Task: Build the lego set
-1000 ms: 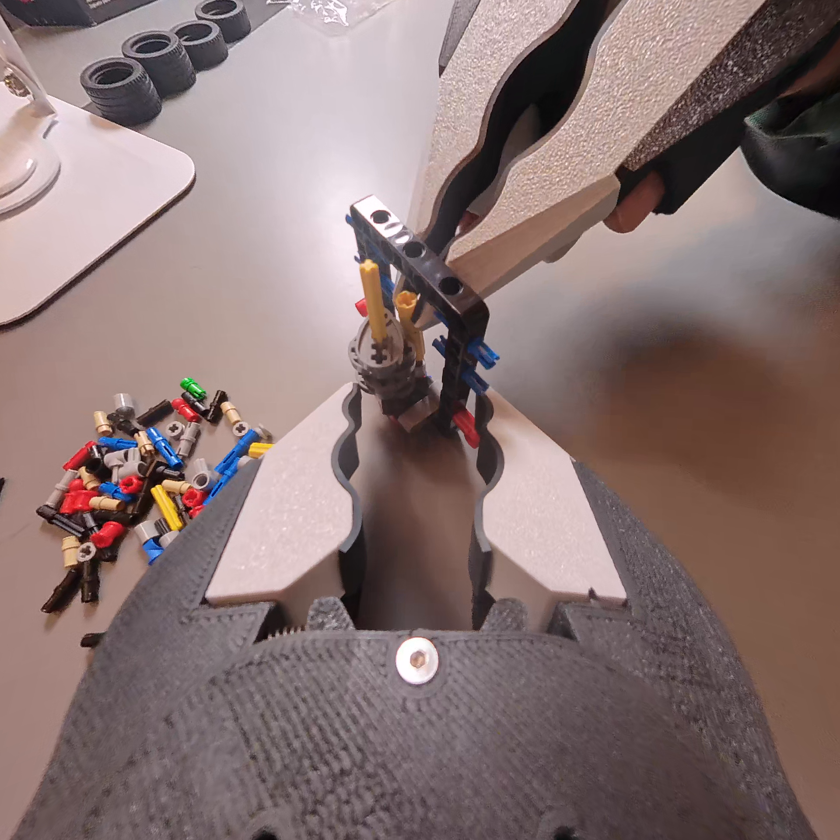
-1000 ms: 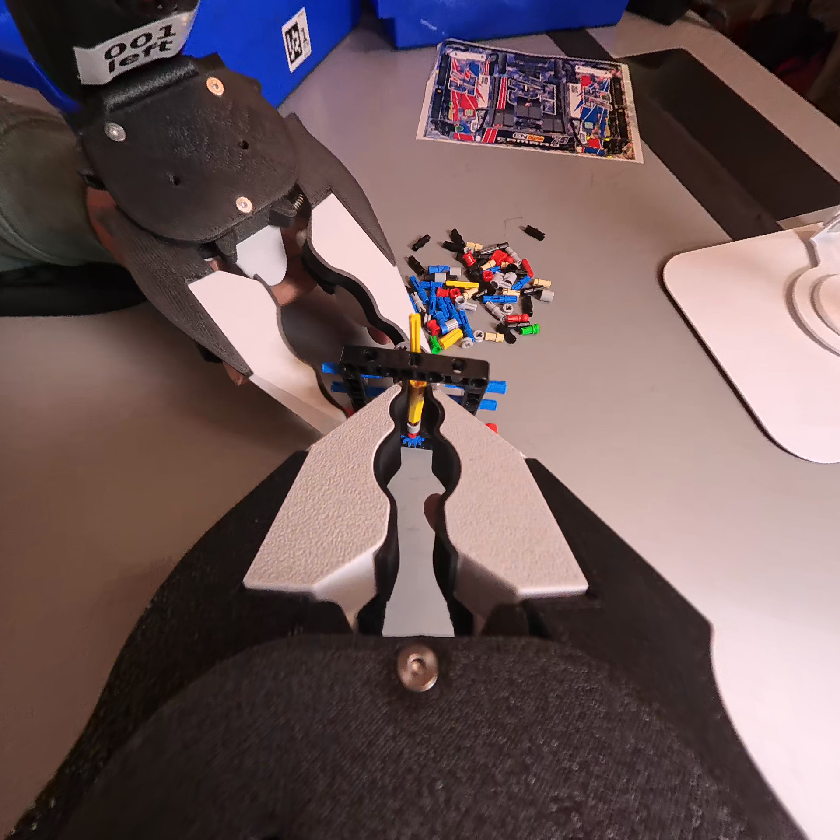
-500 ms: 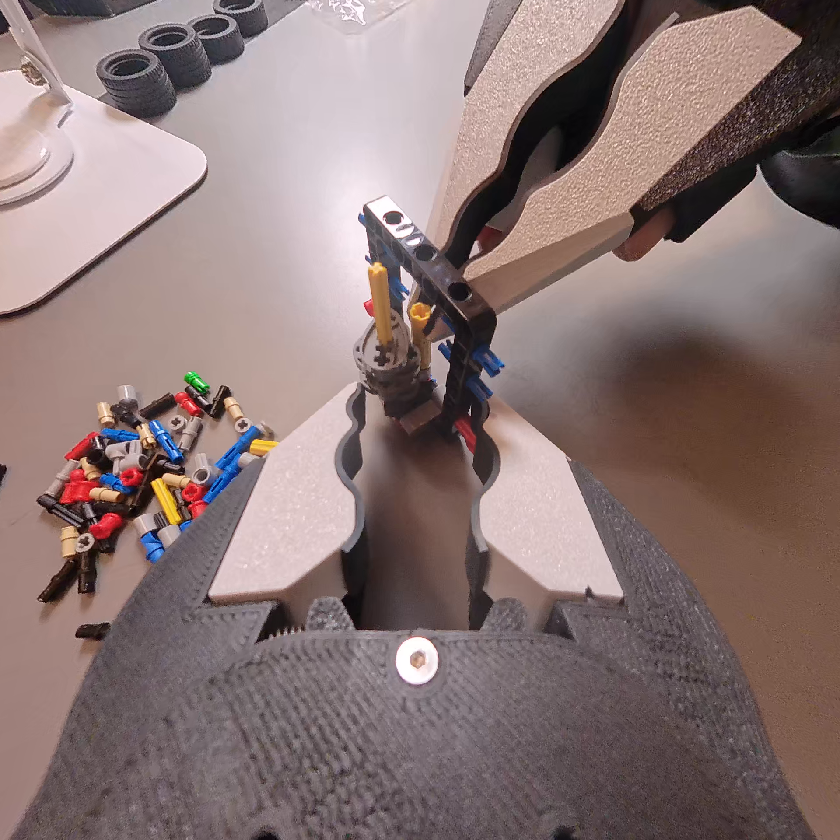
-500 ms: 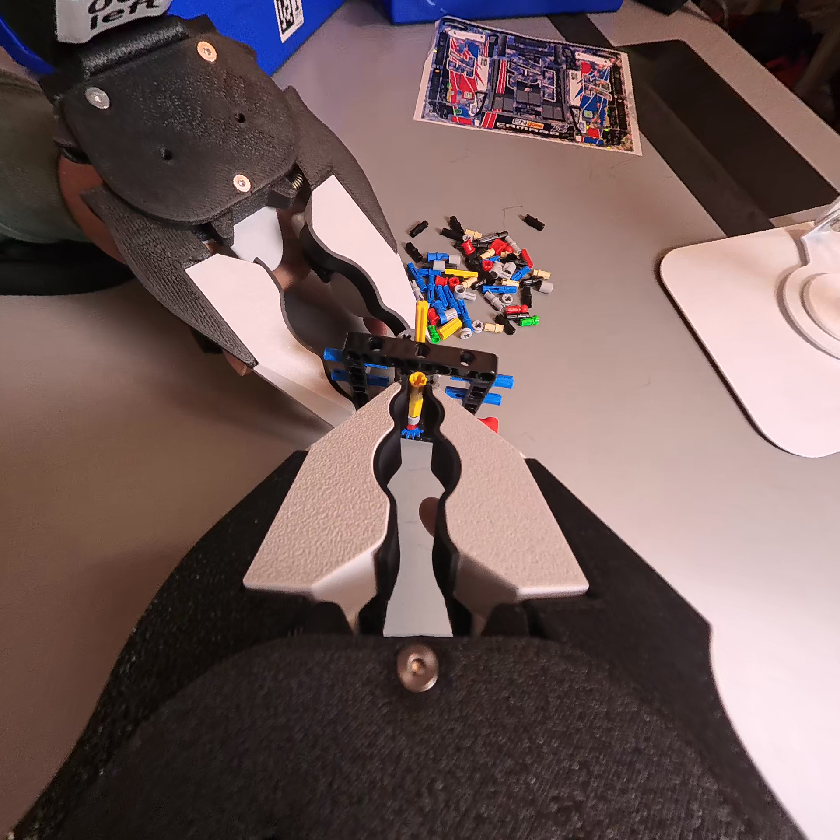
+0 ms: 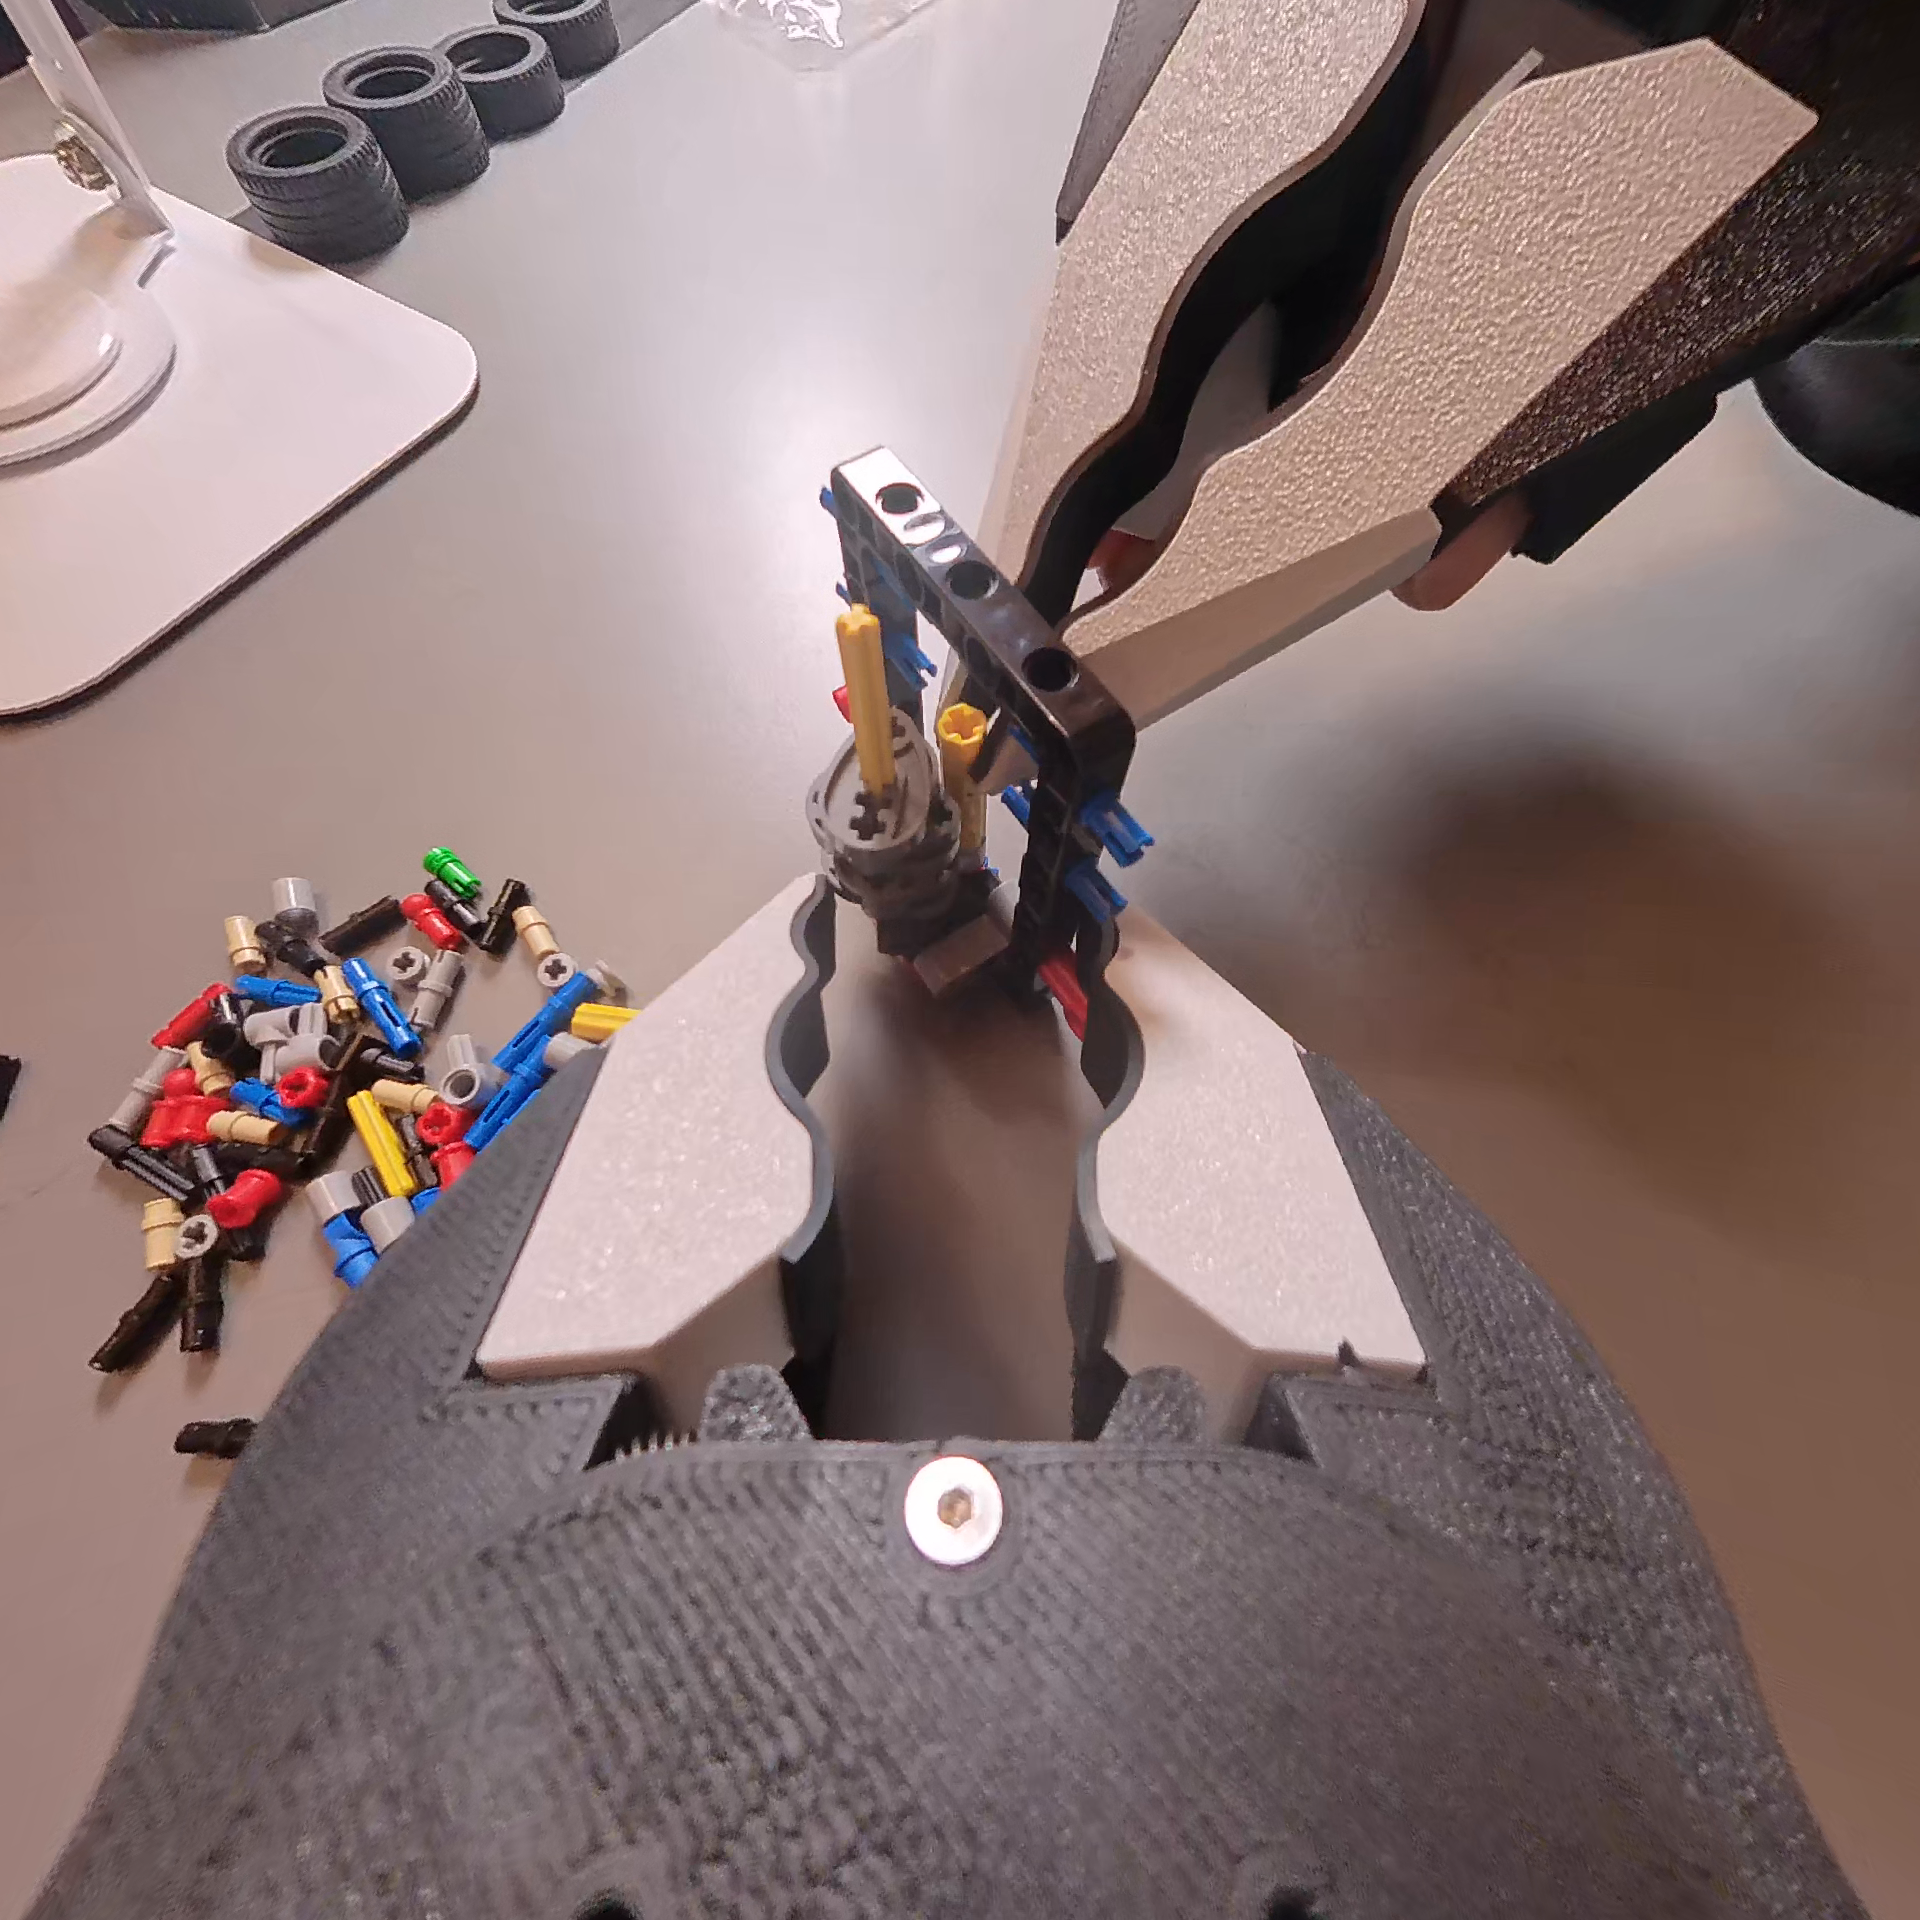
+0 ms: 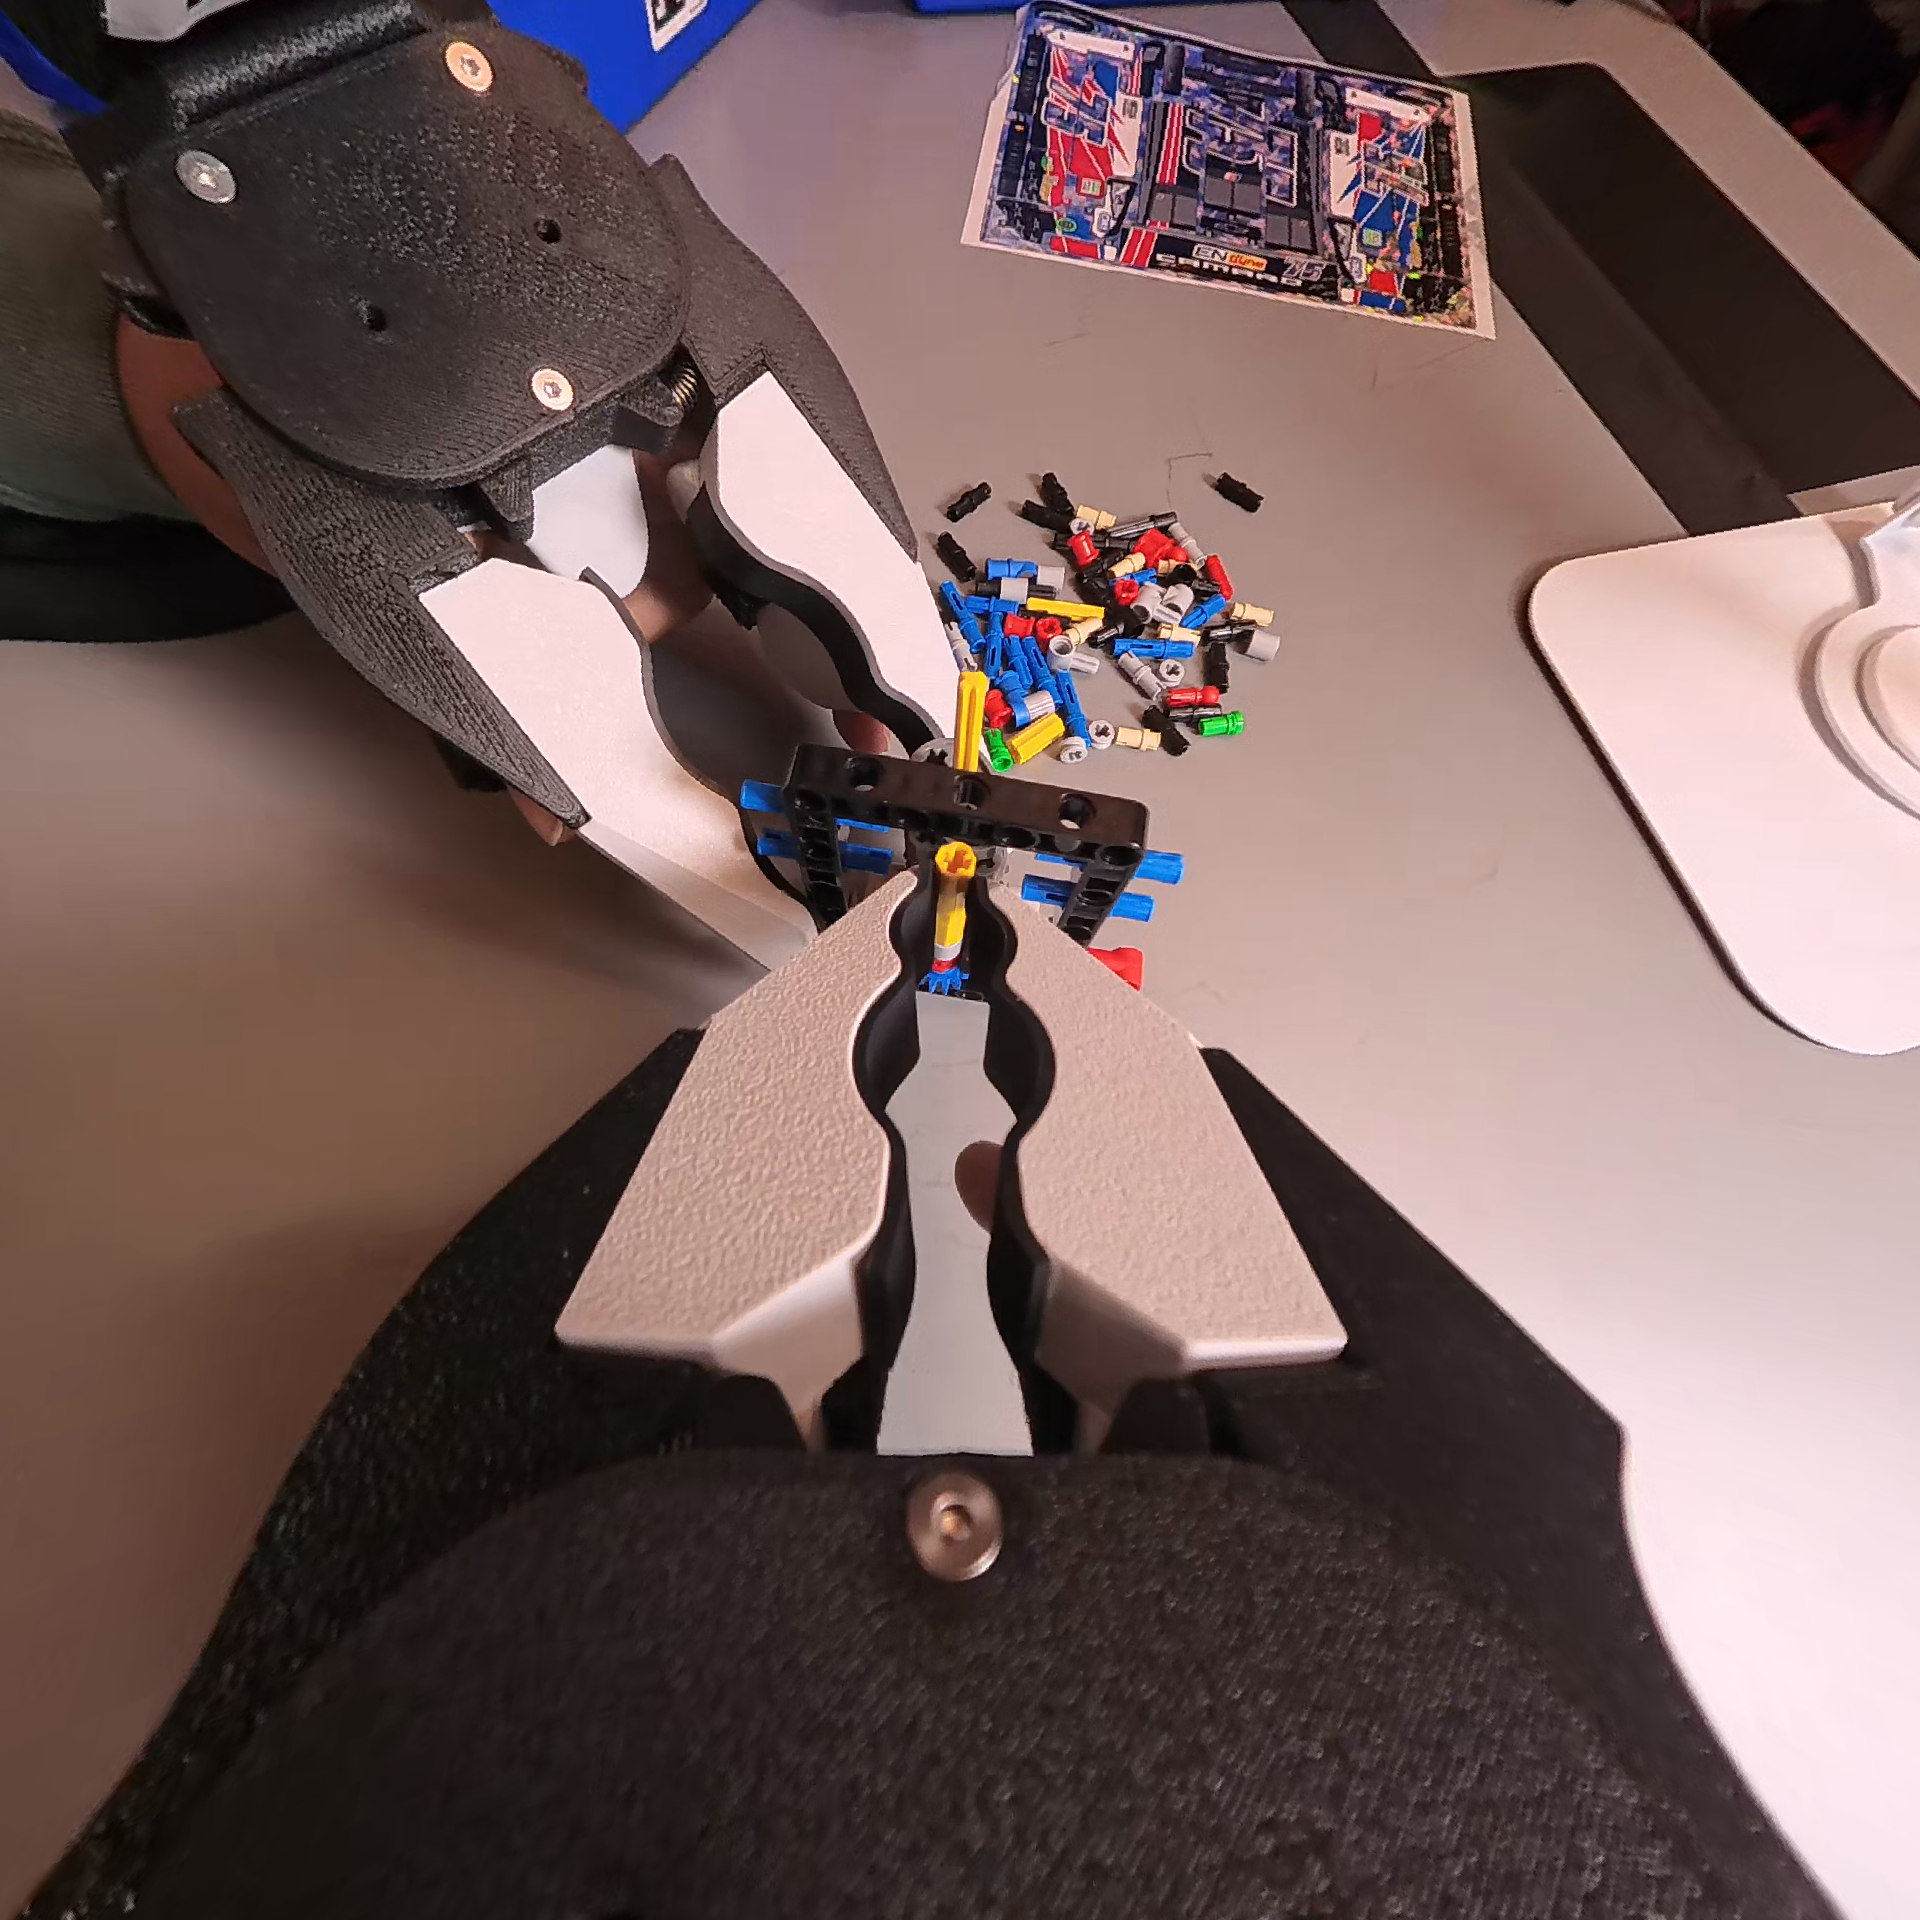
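The lego assembly [image 5: 1049,831] is a black frame with blue pins, a grey gear and two yellow axles; it stands upright just above the table. My left gripper [image 5: 961,925] is shut on its base, one tip by the gear, one by the frame. In the right wrist view the left gripper [image 6: 852,821] holds the frame [image 6: 966,800] from the left. My right gripper [image 6: 956,888] comes from above, shut on the short yellow axle [image 6: 951,904] inside the frame. In the left wrist view the right gripper [image 5: 1039,613] meets the frame's top beam.
A pile of small coloured pins and connectors [image 5: 343,1060] lies to the left, also in the right wrist view [image 6: 1122,634]. Black tyres [image 5: 416,125] and a white stand base [image 5: 208,436] sit behind. A sticker sheet [image 6: 1226,177] and a blue bin [image 6: 623,31] lie farther off. Less than 4 cm separates the two grippers' tips.
Both grippers and the assembly have shifted slightly together over the table. Both grips are the same.
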The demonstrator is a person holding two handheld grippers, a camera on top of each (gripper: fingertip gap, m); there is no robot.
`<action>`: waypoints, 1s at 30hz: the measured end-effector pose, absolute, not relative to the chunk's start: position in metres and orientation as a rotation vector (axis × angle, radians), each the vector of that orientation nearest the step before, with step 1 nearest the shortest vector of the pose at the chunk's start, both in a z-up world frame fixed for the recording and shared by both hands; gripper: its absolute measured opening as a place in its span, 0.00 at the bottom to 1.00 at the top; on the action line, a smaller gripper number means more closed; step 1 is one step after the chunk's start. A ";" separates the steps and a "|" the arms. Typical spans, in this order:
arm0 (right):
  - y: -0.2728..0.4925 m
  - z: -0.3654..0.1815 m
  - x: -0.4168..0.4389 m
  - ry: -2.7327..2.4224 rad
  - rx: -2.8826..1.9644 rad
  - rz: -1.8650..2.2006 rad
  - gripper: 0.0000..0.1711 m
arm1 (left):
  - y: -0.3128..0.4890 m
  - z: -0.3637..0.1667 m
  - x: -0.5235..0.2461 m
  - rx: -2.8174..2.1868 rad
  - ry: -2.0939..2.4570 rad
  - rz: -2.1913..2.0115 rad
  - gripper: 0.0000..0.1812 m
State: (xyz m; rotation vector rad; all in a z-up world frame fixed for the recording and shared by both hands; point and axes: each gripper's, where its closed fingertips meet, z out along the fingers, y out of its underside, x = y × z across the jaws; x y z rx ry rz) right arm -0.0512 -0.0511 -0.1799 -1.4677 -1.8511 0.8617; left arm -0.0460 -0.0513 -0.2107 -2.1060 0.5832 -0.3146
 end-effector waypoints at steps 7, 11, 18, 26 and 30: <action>-0.053 -0.179 -0.052 -1.857 -1.435 0.869 0.03 | -0.051 -0.211 -0.046 -2.098 0.588 -0.313 0.25; -0.054 -0.186 -0.048 -1.874 -1.433 0.878 0.11 | -0.051 -0.211 -0.046 -2.093 0.590 -0.312 0.25; -0.051 -0.183 -0.051 -1.824 -1.420 0.886 0.03 | -0.051 -0.212 -0.045 -2.092 0.596 -0.307 0.26; -0.058 -0.183 -0.052 -1.926 -1.340 0.920 0.03 | -0.052 -0.213 -0.044 -2.096 0.616 -0.292 0.26; -0.058 -0.183 -0.052 -1.934 -1.340 0.942 0.03 | -0.054 -0.215 -0.043 -2.100 0.621 -0.305 0.28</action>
